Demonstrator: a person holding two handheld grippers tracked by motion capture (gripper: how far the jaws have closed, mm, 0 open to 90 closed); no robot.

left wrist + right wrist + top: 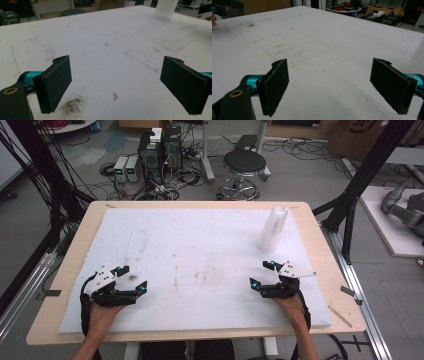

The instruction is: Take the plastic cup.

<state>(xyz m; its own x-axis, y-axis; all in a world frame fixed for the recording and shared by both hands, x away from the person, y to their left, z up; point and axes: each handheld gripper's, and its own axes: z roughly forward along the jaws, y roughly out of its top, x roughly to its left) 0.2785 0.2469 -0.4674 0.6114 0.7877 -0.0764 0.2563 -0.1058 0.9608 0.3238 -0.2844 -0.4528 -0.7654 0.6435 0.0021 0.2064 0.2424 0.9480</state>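
Note:
A tall stack of clear plastic cups (273, 228) stands upside down at the far right of the white foam mat (200, 255); the stack of cups (165, 9) is far off in the left gripper view. My left gripper (131, 279) rests at the near left of the mat, open, nothing between its jaws. My right gripper (261, 274) rests at the near right, open and empty, a short way in front of the cups. In the left gripper view the left gripper (115, 85) spans bare mat, and in the right gripper view the right gripper (329, 85) does too.
The mat lies on a wooden table (320, 245). A dark smudge (72, 106) and a small orange scrap (115, 97) mark the mat near the left jaws. Beyond the table are a stool (244, 165), computer towers (160, 150) and cables on the floor.

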